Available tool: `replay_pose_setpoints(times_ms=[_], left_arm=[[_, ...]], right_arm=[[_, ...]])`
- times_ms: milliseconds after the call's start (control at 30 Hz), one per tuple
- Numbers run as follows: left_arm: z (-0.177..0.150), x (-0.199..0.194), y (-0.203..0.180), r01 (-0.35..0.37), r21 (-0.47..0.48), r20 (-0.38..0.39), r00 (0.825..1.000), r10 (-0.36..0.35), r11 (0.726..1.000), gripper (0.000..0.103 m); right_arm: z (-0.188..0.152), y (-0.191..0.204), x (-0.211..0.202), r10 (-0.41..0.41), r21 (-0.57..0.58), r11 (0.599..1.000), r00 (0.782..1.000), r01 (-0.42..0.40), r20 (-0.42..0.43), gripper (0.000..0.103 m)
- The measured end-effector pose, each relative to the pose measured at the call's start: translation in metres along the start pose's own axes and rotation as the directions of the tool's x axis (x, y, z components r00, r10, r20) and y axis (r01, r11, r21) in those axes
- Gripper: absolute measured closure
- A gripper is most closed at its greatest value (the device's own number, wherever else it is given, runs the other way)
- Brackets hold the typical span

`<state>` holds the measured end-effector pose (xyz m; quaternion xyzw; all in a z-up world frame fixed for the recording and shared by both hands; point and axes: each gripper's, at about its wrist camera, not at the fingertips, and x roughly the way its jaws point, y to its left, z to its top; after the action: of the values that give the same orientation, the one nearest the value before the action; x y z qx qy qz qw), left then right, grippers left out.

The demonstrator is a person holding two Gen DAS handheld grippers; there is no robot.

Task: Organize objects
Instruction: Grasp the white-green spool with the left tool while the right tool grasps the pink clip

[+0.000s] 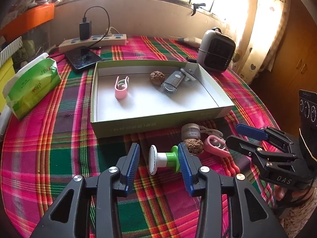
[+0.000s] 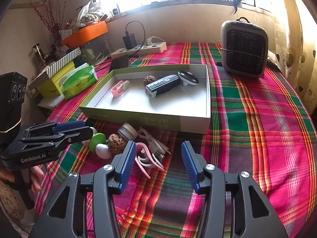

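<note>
A shallow cardboard box (image 1: 158, 117) (image 2: 194, 122) sits mid-table. It holds a pink clip (image 1: 120, 87) (image 2: 118, 88), a walnut (image 1: 157, 76), a grey shaver (image 1: 172, 83) (image 2: 162, 84) and a white suction hook (image 2: 188, 77). In front of the box lie a green-and-white suction knob (image 1: 164, 161) (image 2: 98, 141), a second walnut (image 1: 195, 146) (image 2: 116, 141), a small jar (image 1: 190, 130) (image 2: 127, 130), a white cable (image 2: 154, 142) and a second pink clip (image 1: 216, 145) (image 2: 146, 160). My left gripper (image 1: 158, 164) is open around the knob. My right gripper (image 2: 158, 164) is open, the clip beside its left finger.
A green tissue pack (image 1: 33, 87) lies left of the box. A phone (image 1: 83, 58) and power strip (image 1: 93, 41) sit behind it. A small fan heater (image 1: 216, 51) (image 2: 244, 49) stands back right. Plaid cloth covers the table.
</note>
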<state>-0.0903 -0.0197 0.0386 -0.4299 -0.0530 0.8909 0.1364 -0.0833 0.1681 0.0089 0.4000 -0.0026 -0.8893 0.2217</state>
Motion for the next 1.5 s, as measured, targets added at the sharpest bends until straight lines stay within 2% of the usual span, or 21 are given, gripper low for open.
replay_pose_setpoints(times_ms=[400, 767, 1000, 1500], left_arm=[[-0.001, 0.001, -0.005, -0.001, 0.007, -0.014, 1.0, 0.001, 1.0, 0.064], [-0.004, 0.01, -0.001, -0.033, -0.005, -0.034, 0.999, 0.033, 0.999, 0.064], [-0.004, 0.008, 0.004, -0.032, -0.005, -0.036, 0.999, 0.032, 0.999, 0.064], [-0.008, 0.008, 0.015, -0.06, 0.004, -0.05, 0.997, 0.06, 0.998, 0.064]], right_arm=[[-0.009, 0.013, 0.011, 0.047, -0.046, 0.998, 0.998, -0.049, -0.046, 0.052], [-0.012, 0.022, 0.019, 0.04, -0.1, 0.994, 0.995, -0.048, -0.087, 0.052], [-0.014, 0.025, 0.019, 0.08, -0.105, 0.99, 0.992, -0.09, -0.096, 0.052], [-0.009, 0.027, 0.027, 0.044, -0.11, 0.992, 0.994, -0.055, -0.102, 0.052]])
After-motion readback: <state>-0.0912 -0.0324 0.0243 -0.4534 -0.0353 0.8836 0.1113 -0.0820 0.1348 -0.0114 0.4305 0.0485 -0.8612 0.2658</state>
